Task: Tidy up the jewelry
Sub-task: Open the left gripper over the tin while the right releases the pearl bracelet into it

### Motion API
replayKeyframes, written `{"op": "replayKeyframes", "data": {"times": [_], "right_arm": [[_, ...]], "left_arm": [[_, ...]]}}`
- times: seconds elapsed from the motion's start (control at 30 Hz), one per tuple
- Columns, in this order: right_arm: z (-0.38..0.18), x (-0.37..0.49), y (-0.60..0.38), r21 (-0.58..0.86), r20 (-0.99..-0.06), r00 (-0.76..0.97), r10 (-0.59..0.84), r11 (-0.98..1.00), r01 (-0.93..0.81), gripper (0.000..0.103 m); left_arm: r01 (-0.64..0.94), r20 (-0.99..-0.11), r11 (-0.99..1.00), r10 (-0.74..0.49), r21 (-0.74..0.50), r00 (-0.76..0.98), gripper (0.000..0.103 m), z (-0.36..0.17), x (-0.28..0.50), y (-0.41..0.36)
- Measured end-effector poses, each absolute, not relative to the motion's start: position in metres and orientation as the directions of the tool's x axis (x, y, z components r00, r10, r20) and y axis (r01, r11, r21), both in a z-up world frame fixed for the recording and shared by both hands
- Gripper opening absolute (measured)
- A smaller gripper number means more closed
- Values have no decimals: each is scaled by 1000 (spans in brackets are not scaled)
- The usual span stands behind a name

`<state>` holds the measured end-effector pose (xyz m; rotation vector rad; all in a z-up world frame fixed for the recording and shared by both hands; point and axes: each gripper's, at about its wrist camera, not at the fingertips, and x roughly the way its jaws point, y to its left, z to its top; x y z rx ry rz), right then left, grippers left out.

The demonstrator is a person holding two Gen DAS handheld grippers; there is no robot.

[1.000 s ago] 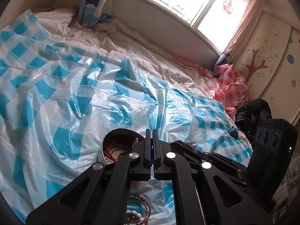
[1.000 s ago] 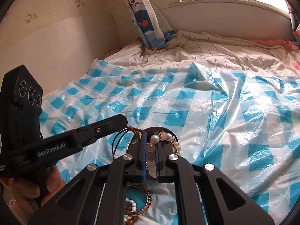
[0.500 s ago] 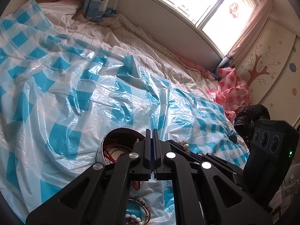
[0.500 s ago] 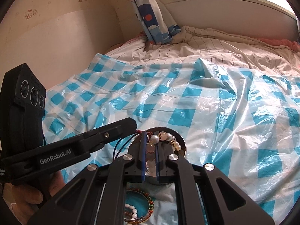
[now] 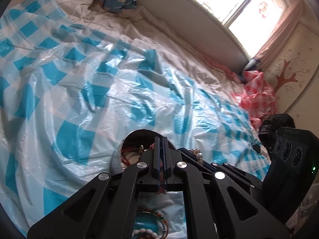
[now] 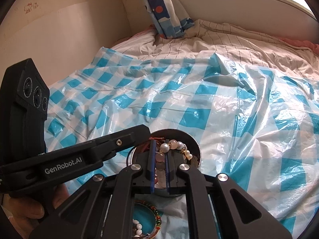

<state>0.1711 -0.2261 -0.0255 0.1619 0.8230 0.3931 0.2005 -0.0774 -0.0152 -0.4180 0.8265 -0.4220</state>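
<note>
A round dark metal tin (image 6: 192, 139) (image 5: 127, 137) sits on the blue-checked plastic sheet and holds red cords and beads. My right gripper (image 6: 159, 149) is shut on a pearl bracelet (image 6: 175, 146) and holds it over the tin. My left gripper (image 5: 159, 145) is shut on a thin red cord (image 5: 152, 145) at the tin's left rim; its finger shows in the right wrist view (image 6: 127, 139). More bracelets (image 6: 146, 222) (image 5: 151, 225), beaded and white, lie on the sheet close below both grippers.
The blue-checked plastic sheet (image 6: 219, 109) covers a striped bed cover (image 6: 229, 39). A blue cartoon curtain (image 6: 165, 10) hangs at the far wall. A red-checked bag (image 5: 257, 91) and a black bag (image 5: 279, 123) lie at the bed's right end.
Both grippers have dropped a little lower and closer over the tin, each keeping its hold. The pearl bracelet now hangs over the tin's opening.
</note>
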Motion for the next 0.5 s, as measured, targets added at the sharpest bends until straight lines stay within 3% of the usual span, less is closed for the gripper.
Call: {"op": "replayKeyframes", "data": {"times": [0.03, 0.1, 0.27, 0.5], "right_arm": [[-28, 173, -225, 291, -689, 604, 401, 916, -277, 12], [-31, 176, -224, 281, -696, 602, 391, 920, -273, 43], [-37, 177, -218, 257, -720, 576, 388, 919, -298, 44], [-39, 172, -209, 196, -743, 564, 360, 923, -331, 49]], "left_arm": [[185, -619, 843, -503, -504, 604, 4, -17, 201, -76], [165, -635, 859, -474, -484, 610, 7, -18, 202, -74], [122, -649, 878, -429, -462, 628, 30, -17, 202, -66], [77, -654, 895, -378, -440, 656, 40, -15, 201, -56]]}}
